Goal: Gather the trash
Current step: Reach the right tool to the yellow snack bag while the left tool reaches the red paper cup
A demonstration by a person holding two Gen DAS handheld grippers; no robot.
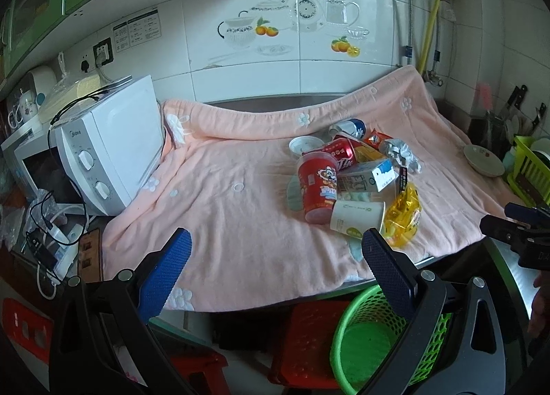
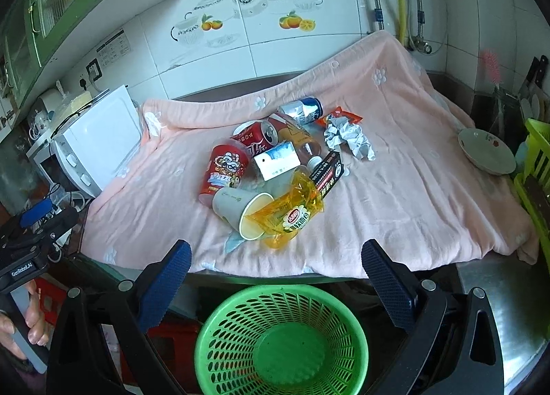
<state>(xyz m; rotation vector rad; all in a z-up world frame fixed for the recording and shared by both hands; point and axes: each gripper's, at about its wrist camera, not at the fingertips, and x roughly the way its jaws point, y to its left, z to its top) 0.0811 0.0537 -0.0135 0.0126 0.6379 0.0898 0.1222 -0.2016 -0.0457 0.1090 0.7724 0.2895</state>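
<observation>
Beyond the right claw [image 2: 275,278], probably untouched: trash pile [image 2: 275,168].

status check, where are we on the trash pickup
Left tongs and right tongs both open, empty. Trash pile untouched on pink blanket; green basket below counter edge, empty. Nothing blocking the pile.
</observation>
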